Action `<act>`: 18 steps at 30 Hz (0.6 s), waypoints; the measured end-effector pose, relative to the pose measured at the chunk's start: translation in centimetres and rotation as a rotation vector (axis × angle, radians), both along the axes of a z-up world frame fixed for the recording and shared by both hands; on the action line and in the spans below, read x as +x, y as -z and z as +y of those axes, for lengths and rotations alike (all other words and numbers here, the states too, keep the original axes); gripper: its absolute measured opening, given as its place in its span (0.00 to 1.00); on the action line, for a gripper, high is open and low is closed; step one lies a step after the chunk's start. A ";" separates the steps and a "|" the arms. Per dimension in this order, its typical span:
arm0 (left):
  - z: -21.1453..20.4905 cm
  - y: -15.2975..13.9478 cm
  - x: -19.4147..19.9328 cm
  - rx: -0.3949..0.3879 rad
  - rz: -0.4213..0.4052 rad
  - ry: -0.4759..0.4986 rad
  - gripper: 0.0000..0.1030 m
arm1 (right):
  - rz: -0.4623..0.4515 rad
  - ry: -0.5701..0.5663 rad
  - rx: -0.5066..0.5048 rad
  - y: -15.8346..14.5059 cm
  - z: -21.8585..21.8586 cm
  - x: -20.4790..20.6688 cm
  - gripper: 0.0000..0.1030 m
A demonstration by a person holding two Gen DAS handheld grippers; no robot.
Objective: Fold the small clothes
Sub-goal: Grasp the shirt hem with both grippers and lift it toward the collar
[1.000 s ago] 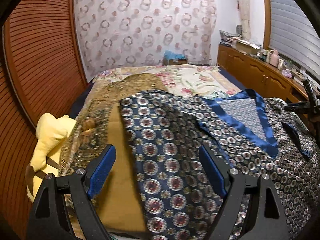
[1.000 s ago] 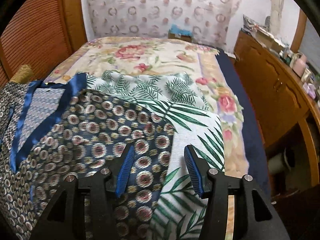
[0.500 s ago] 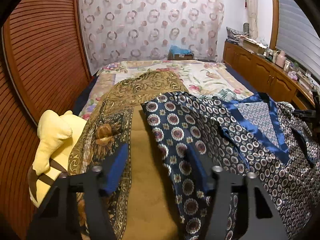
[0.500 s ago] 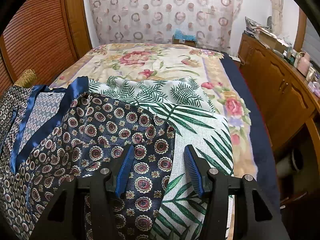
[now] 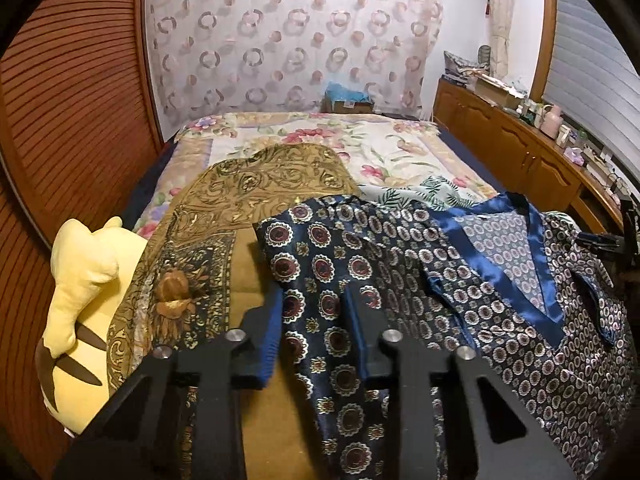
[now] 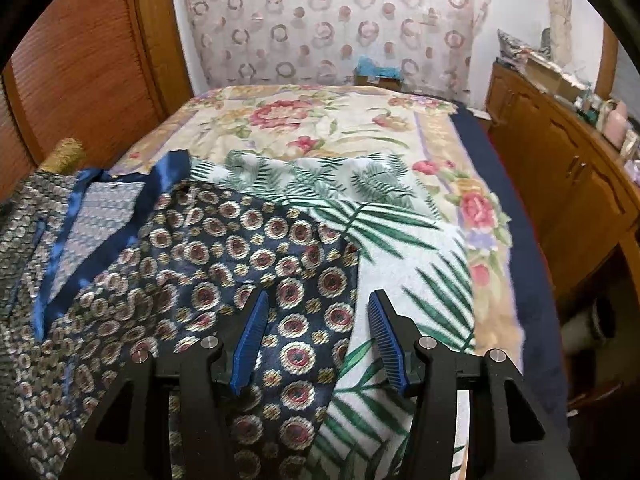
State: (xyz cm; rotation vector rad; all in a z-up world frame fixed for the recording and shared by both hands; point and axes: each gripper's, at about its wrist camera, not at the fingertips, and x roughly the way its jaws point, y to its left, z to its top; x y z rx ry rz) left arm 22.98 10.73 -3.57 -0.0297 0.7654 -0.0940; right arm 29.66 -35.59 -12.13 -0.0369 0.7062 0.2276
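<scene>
A navy top (image 5: 460, 280) with a medallion print and shiny blue neck trim lies spread on the bed. My left gripper (image 5: 316, 312) has narrowed around its left sleeve (image 5: 320, 268); the fabric sits between the blue pads (image 5: 270, 340), raised in a fold. My right gripper (image 6: 316, 328) is open and low over the right sleeve (image 6: 288, 280), its left pad on the navy cloth and its right pad (image 6: 386, 340) over the palm-leaf fabric (image 6: 400, 240). The top (image 6: 120, 248) fills the left of the right wrist view.
A gold patterned cloth (image 5: 224, 216) lies under the top's left side. A yellow plush toy (image 5: 80, 280) sits at the bed's left edge by the wooden louvred wall (image 5: 60, 120). A wooden cabinet (image 6: 568, 184) with clutter runs along the right. The floral bedspread (image 6: 320, 128) stretches behind.
My left gripper's fingers have closed in from wide open onto the left sleeve, which has bunched and lifted. My right gripper has stayed open, shifting slightly along the right sleeve.
</scene>
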 end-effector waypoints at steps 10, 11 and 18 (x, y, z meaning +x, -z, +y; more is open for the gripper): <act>-2.1 -1.5 -1.3 0.017 -0.047 0.038 0.03 | 0.008 -0.084 -0.037 -0.6 1.5 -0.8 0.06; -2.2 -1.7 -1.6 0.018 -0.056 0.040 0.03 | -0.001 -0.089 -0.044 -0.8 1.8 -1.1 0.05; -3.8 -2.8 -4.3 0.014 -0.109 0.058 0.03 | -0.108 -0.106 -0.022 -3.7 2.6 -5.1 0.03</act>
